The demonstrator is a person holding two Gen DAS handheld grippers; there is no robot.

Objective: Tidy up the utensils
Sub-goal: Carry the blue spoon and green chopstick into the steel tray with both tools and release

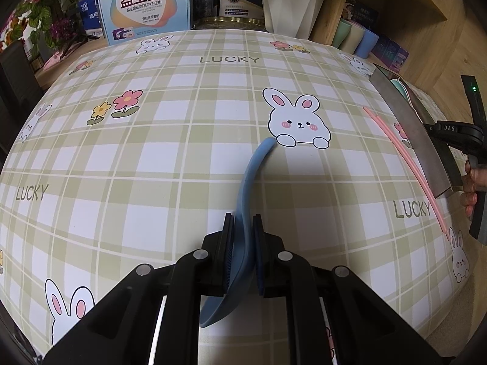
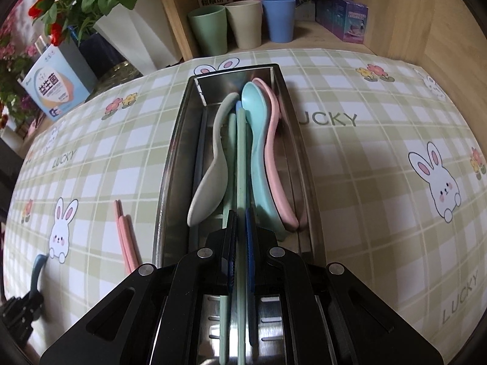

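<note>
Clamped between the left gripper (image 1: 243, 231) fingers, a blue spoon (image 1: 248, 188) is sitting edge-on, bowl toward the camera, handle arching out over the checked bench (image 1: 152, 152). Right gripper (image 2: 242, 237) fingers are closing on a green chopstick (image 2: 241, 158) (a second green stick is lying beside it) that is pointing lengthwise into the steel utensil tray (image 2: 170, 164). Inside the tray, a grey spoon (image 2: 210, 179), a mint spoon (image 2: 258, 140) and a pink spoon (image 2: 275, 158) are lying side by side. Pink chopsticks (image 2: 126, 237) are resting on the bench just left of the tray. Cups (image 2: 243, 24) are standing on the shelf behind.
</note>
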